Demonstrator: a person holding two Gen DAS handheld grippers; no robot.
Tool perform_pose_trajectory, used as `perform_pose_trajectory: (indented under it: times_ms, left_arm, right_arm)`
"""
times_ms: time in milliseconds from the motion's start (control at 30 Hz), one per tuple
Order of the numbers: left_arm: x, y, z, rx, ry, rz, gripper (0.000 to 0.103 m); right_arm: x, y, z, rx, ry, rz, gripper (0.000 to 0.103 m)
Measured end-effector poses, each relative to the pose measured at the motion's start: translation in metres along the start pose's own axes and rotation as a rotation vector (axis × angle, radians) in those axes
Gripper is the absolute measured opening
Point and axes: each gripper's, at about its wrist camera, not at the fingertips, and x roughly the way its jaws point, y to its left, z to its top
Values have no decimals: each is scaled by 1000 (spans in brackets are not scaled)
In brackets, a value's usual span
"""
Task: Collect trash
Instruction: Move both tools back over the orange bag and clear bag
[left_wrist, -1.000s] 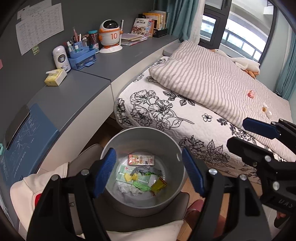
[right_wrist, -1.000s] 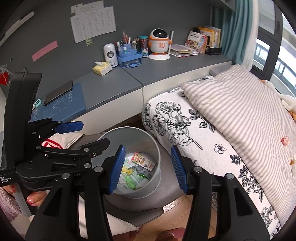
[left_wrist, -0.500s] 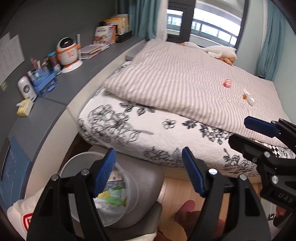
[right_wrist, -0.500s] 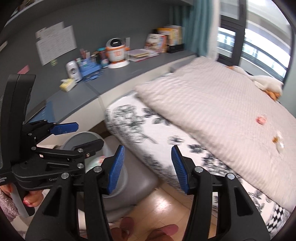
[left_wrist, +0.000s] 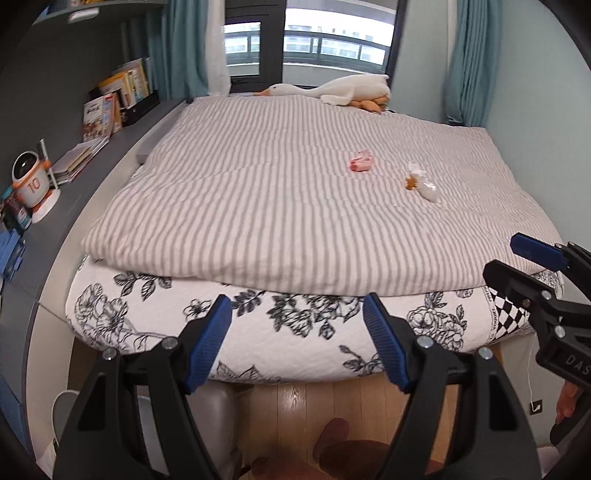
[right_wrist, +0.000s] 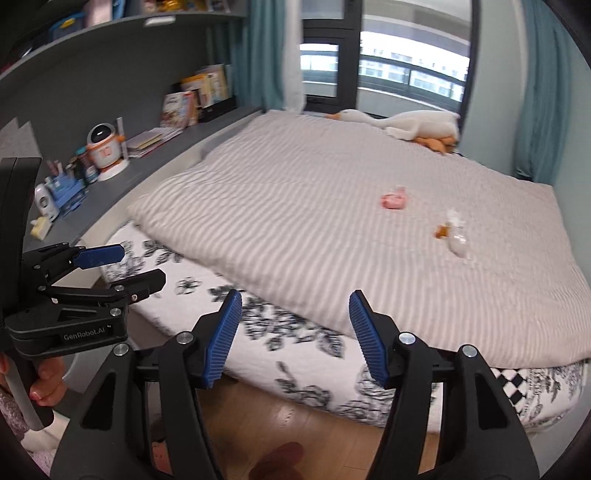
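Note:
Two pieces of trash lie on the striped duvet: a pink crumpled wrapper and a clear plastic wrapper with orange bits. They also show in the right wrist view as the pink wrapper and the clear wrapper. My left gripper is open and empty, in front of the bed's foot edge. My right gripper is open and empty, also short of the bed. The grey trash bin's rim shows at the lower left.
A grey desk shelf with books and a robot toy runs along the bed's left side. A plush goose lies at the bed's head by the window. Wooden floor lies below the grippers.
Both grippers have swung right and up, away from the trash bin and toward the bed. The bin has slid out of view to the lower left; the two wrappers are now ahead.

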Motion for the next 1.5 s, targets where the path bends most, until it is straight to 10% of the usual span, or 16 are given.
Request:
perform_pose_trajectory:
  times_ms: [500,1033,1500]
  left_arm:
    - [106,-107,92,183,49,-101,73]
    - [320,-162,241,296,123,-130,73]
    - [481,-182,288,393,165,-111,73]
  right_arm:
    - [42,-168,13,259,4,-183,66]
    - [229,-315,97,404,92,-277,66]
    - [377,-380,106,450,202,-333,66]
